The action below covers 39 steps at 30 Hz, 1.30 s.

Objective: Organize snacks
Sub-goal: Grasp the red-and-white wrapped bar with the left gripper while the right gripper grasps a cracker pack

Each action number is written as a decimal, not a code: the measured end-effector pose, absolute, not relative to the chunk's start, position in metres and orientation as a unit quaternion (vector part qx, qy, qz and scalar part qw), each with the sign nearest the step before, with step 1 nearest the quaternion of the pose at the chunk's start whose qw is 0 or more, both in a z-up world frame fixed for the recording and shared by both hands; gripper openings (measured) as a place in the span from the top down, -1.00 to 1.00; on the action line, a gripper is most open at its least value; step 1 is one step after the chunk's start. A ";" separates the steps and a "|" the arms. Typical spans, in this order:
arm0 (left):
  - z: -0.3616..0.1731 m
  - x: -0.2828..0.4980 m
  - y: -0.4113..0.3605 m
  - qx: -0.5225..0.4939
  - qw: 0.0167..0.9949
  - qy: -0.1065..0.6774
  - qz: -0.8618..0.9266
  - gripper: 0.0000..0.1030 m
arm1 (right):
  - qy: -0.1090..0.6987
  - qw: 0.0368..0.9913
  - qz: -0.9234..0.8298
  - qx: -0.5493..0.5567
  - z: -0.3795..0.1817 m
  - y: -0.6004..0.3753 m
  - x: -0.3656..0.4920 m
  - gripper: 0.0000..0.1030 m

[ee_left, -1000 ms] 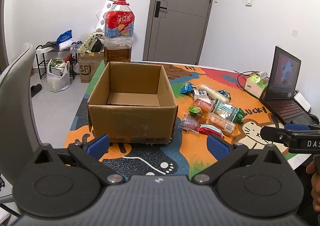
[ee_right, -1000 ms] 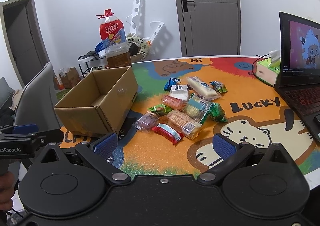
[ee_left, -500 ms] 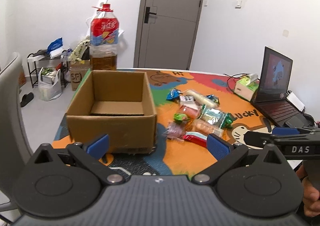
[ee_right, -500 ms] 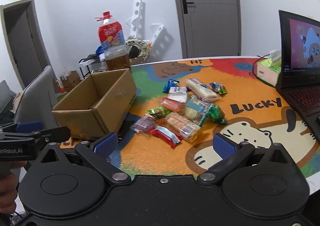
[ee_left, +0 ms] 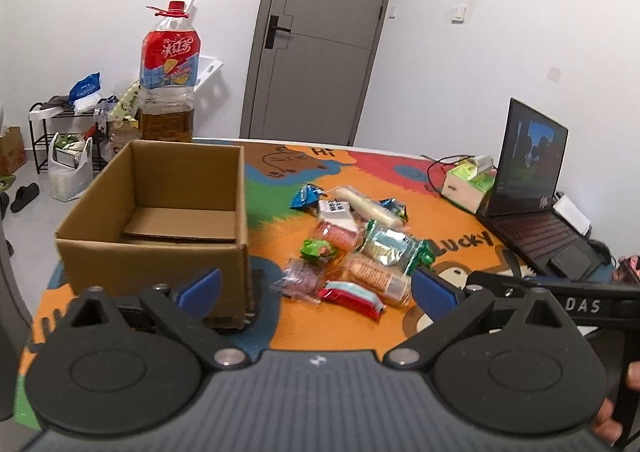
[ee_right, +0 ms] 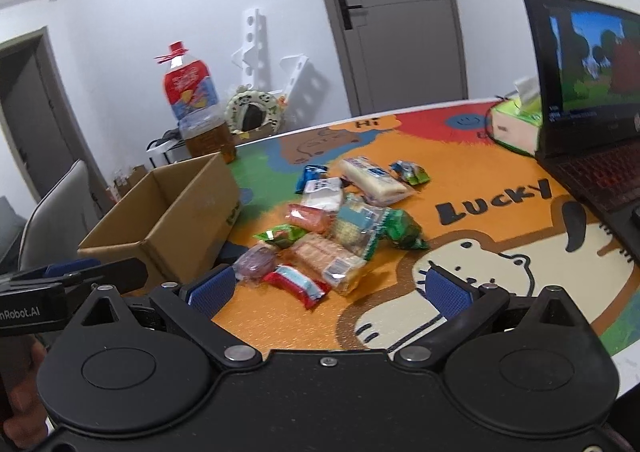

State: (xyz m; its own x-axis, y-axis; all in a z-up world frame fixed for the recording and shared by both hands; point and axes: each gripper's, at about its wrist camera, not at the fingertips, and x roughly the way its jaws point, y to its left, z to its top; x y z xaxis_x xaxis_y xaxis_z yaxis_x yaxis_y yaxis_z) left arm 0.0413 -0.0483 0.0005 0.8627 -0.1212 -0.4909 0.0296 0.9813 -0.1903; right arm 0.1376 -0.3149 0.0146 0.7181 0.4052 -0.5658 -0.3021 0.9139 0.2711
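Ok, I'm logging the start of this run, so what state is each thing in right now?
cardboard box: open, upright, no snacks inside.
snack packets: loose pile on the mat beside the box.
left gripper: open, holding nothing.
right gripper: open, holding nothing.
laptop: lid up, screen lit.
big bottle: upright, capped, partly full.
grey door: shut.

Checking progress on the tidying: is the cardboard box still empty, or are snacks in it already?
Empty. The left wrist view looks into the open cardboard box and shows only its bare bottom flaps; the snacks all lie on the table beside it.
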 end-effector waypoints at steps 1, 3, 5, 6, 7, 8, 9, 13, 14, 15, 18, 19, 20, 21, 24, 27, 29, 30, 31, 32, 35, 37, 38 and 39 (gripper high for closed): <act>-0.002 0.045 -0.051 -0.090 0.961 0.259 -0.042 -0.97 | 0.325 0.923 0.190 0.084 0.012 -0.317 0.141 -1.00; -0.006 0.054 -0.056 -0.093 0.959 0.265 -0.043 -0.96 | 0.326 0.922 0.188 0.094 0.007 -0.321 0.147 -1.00; -0.011 0.061 -0.061 -0.095 0.958 0.269 -0.040 -0.95 | 0.328 0.920 0.190 0.102 0.001 -0.324 0.155 -0.99; -0.013 0.064 -0.064 -0.094 0.958 0.269 -0.040 -0.93 | 0.328 0.919 0.192 0.105 -0.001 -0.326 0.159 -0.97; -0.016 0.068 -0.067 -0.091 0.958 0.271 -0.038 -0.90 | 0.327 0.919 0.193 0.108 -0.003 -0.326 0.162 -0.94; -0.018 0.072 -0.070 -0.088 0.957 0.275 -0.037 -0.82 | 0.326 0.918 0.194 0.112 -0.005 -0.328 0.165 -0.92; -0.021 0.075 -0.073 -0.088 0.956 0.279 -0.039 -0.72 | 0.327 0.917 0.195 0.118 -0.007 -0.329 0.168 -0.82; -0.033 0.090 -0.075 -0.109 0.948 0.298 -0.038 -0.30 | 0.342 0.908 0.201 0.137 -0.020 -0.332 0.182 -0.52; -0.036 0.095 -0.076 -0.114 0.945 0.303 -0.039 -0.21 | 0.346 0.906 0.201 0.141 -0.023 -0.332 0.184 -0.50; -0.040 0.099 -0.077 -0.119 0.943 0.309 -0.040 -0.16 | 0.348 0.904 0.203 0.146 -0.026 -0.332 0.187 -0.47; -0.050 0.110 -0.080 -0.129 0.936 0.325 -0.035 -0.03 | 0.356 0.899 0.204 0.154 -0.035 -0.333 0.192 -0.30; -0.053 0.113 -0.081 -0.130 0.935 0.327 -0.033 -0.01 | 0.358 0.897 0.209 0.156 -0.038 -0.332 0.193 -0.22; -0.054 0.116 -0.083 -0.131 0.935 0.328 -0.032 0.00 | 0.358 0.895 0.212 0.157 -0.039 -0.332 0.195 -0.18; -0.056 0.119 -0.083 -0.133 0.935 0.327 -0.031 0.00 | 0.360 0.894 0.215 0.157 -0.042 -0.332 0.196 -0.12; -0.061 0.129 -0.084 -0.144 0.934 0.328 -0.017 0.07 | 0.367 0.890 0.223 0.153 -0.048 -0.332 0.204 0.06; -0.066 0.138 -0.088 -0.149 0.930 0.334 -0.014 0.18 | 0.370 0.885 0.236 0.157 -0.053 -0.334 0.214 0.10; -0.070 0.143 -0.091 -0.146 0.930 0.337 -0.007 0.18 | 0.368 0.884 0.242 0.156 -0.054 -0.333 0.219 0.10; -0.072 0.146 -0.092 -0.146 0.930 0.337 -0.004 0.19 | 0.368 0.884 0.245 0.155 -0.055 -0.333 0.222 0.10; -0.075 0.149 -0.093 -0.147 0.929 0.339 0.002 0.21 | 0.367 0.883 0.250 0.155 -0.057 -0.332 0.224 0.10; -0.077 0.152 -0.094 -0.150 0.927 0.342 0.007 0.24 | 0.366 0.882 0.253 0.155 -0.058 -0.332 0.226 0.10; -0.084 0.155 -0.096 -0.152 0.927 0.342 0.021 0.24 | 0.363 0.882 0.259 0.150 -0.064 -0.330 0.231 0.10; -0.087 0.154 -0.099 -0.146 0.930 0.336 0.026 0.24 | 0.367 0.880 0.259 0.152 -0.070 -0.330 0.233 0.10; -0.087 0.153 -0.101 -0.140 0.931 0.335 0.027 0.24 | 0.368 0.879 0.260 0.154 -0.072 -0.331 0.234 0.10; -0.087 0.151 -0.102 -0.135 0.932 0.334 0.028 0.24 | 0.369 0.879 0.260 0.156 -0.073 -0.332 0.234 0.10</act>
